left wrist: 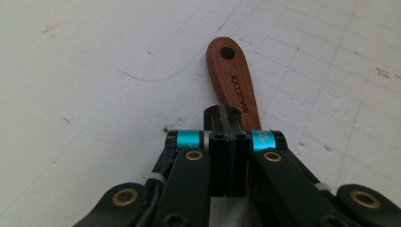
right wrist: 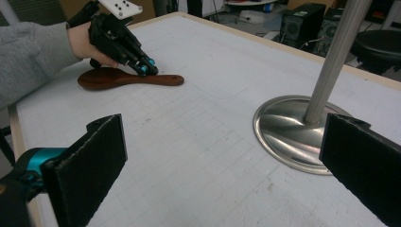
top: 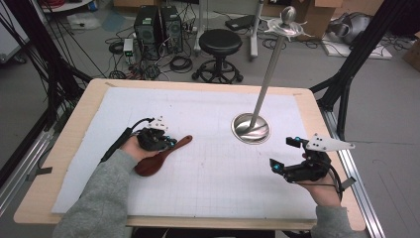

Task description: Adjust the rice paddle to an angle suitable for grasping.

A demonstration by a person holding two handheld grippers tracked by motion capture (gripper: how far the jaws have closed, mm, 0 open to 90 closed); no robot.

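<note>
The tabletop point(top: 307, 106), a pale wooden board under a white gridded sheet, carries everything here. On it, ahead of the right fingers and a little to their left, stands a metal stand point(top: 251, 128): a round, shiny base with a slim pole rising from it at a slant to a knob at the top.

The wooden spoon point(top: 161, 155) lies flat on the sheet, well apart from the stand. Its broad dark bowl lies toward the person's left hand and its handle runs out past the left fingers, ending in a small hanging hole.

The left gripper point(top: 170, 143) sits low over the spoon. In the left gripper view its fingers point(left wrist: 222, 156) are pressed together with no gap between them, right over the spoon's handle point(left wrist: 232, 82); whether they pinch the wood or only rest on it cannot be told.

The right gripper point(top: 286, 154) hovers above the sheet near the tabletop's right edge, its fingers point(right wrist: 90, 165) spread wide with nothing between them.
</note>
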